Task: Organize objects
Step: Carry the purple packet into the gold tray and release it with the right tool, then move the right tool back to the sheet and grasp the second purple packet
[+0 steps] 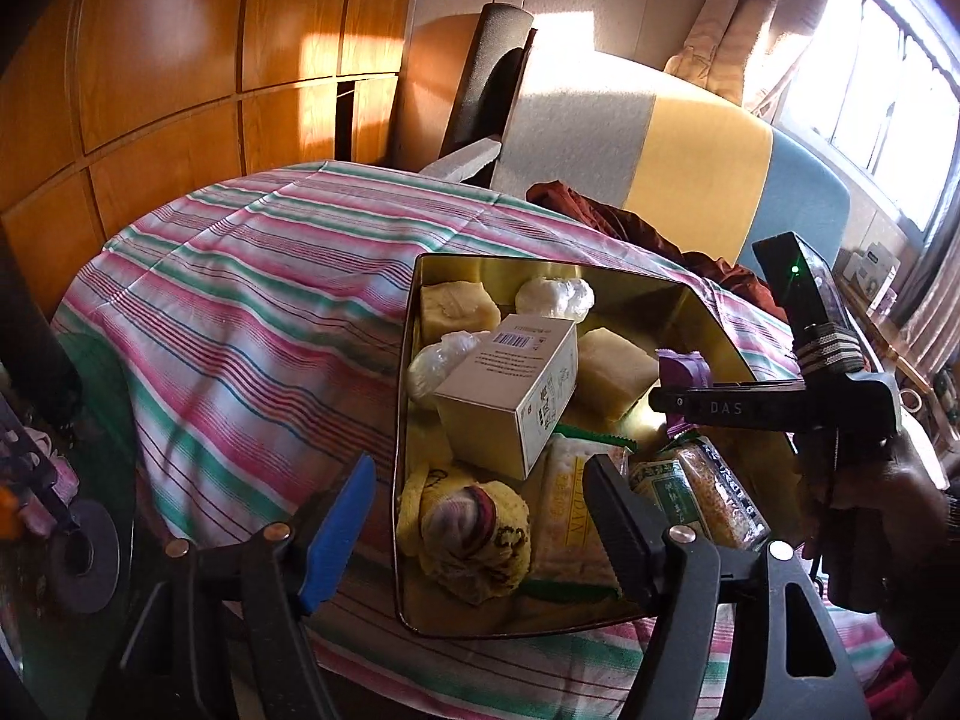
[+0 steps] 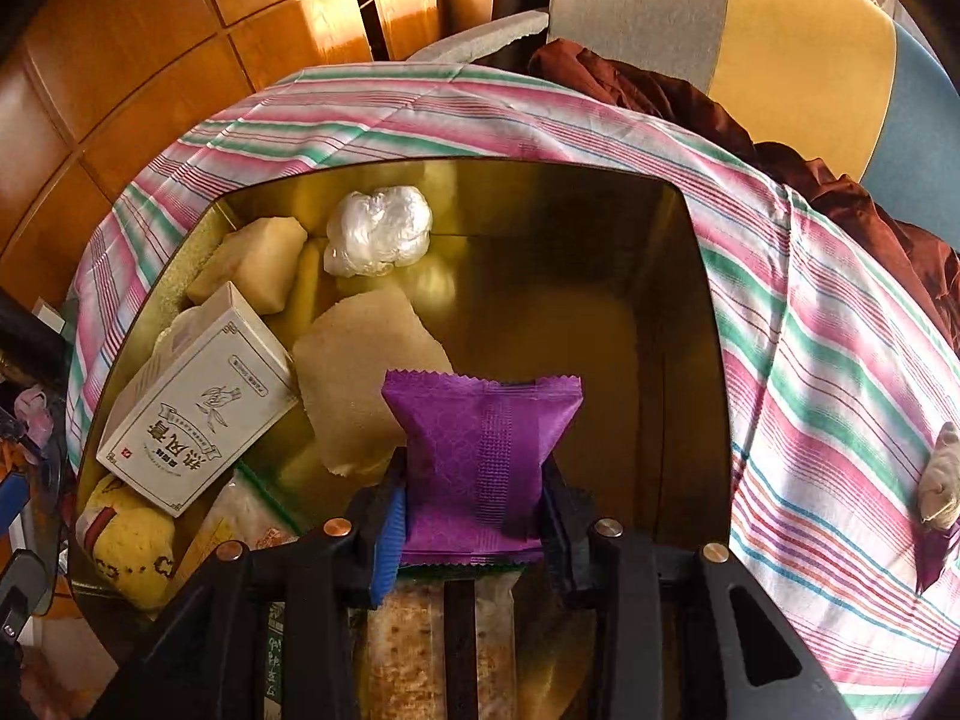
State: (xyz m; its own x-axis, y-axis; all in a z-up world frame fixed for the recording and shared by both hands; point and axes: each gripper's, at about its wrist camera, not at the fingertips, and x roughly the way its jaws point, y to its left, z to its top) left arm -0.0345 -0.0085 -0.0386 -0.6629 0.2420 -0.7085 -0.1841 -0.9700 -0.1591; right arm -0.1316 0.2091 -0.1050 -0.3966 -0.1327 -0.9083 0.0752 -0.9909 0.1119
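Note:
A gold rectangular tin [image 1: 408, 360] [image 2: 690, 300] sits open on the striped cloth. It holds a white printed box [image 1: 516, 384] [image 2: 198, 414], pale yellow blocks [image 1: 459, 303] [image 2: 360, 372], plastic-wrapped white balls [image 1: 555, 294] [image 2: 378, 231], a yellow cloth bundle [image 1: 468, 534] and snack packets [image 1: 570, 510]. My right gripper [image 2: 474, 480] is shut on a purple packet [image 2: 486, 450] [image 1: 681, 367], held over the tin's bare right half. My left gripper [image 1: 480, 516] stands open above the tin's near left corner, gripping nothing.
A striped pink, green and white cloth [image 1: 240, 300] covers the table. Crumpled maroon fabric [image 2: 810, 180] lies behind the tin, before a chair with a grey, yellow and blue back [image 1: 690, 168]. A small beige object [image 2: 942, 480] rests on the cloth at the right. Wooden cupboards [image 1: 150, 60] stand behind.

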